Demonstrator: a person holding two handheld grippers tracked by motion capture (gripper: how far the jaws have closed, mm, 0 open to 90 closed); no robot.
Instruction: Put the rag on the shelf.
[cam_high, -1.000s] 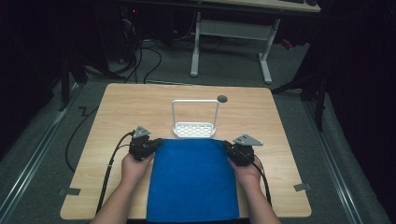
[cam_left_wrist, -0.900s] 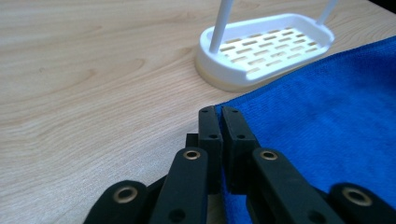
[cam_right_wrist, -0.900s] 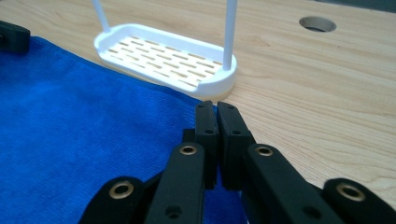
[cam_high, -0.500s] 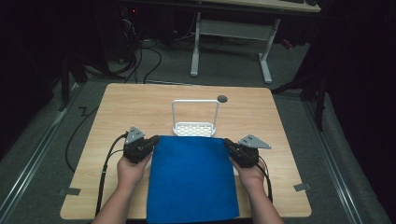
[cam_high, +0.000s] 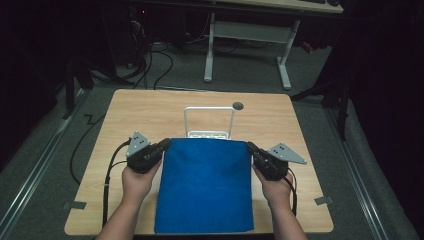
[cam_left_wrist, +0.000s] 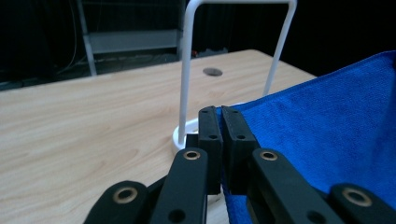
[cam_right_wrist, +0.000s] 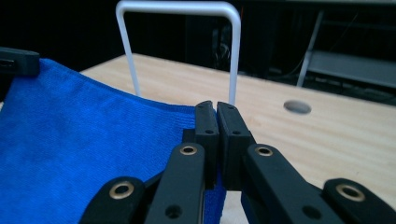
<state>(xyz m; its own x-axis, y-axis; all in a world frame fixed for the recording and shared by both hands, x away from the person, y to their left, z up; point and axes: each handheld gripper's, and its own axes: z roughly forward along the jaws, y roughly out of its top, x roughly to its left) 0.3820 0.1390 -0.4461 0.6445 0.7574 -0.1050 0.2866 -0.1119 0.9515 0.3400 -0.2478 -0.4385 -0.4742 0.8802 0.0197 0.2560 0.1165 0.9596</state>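
A blue cloth (cam_high: 206, 185) hangs stretched between my two grippers above the near half of the table. My left gripper (cam_high: 165, 144) is shut on the cloth's far left corner (cam_left_wrist: 233, 116), and my right gripper (cam_high: 249, 146) is shut on its far right corner (cam_right_wrist: 187, 116). Just beyond the cloth's far edge stands a white wire rack (cam_high: 208, 120), an upright loop on a flat white base. In the left gripper view the white wire rack (cam_left_wrist: 187, 84) rises right behind the jaws. The white wire rack (cam_right_wrist: 180, 9) arches over the jaws in the right gripper view.
The wooden table (cam_high: 140, 110) has a round cable hole (cam_high: 238, 105) behind the rack. Its near edge lies under the cloth and the person's forearms (cam_high: 122, 220). A white desk frame (cam_high: 247, 45) and cables sit on the dark floor beyond.
Both grippers have moved apart and toward the person, pulling the cloth taut and wider. The cloth's far edge has dropped back from the rack's base.
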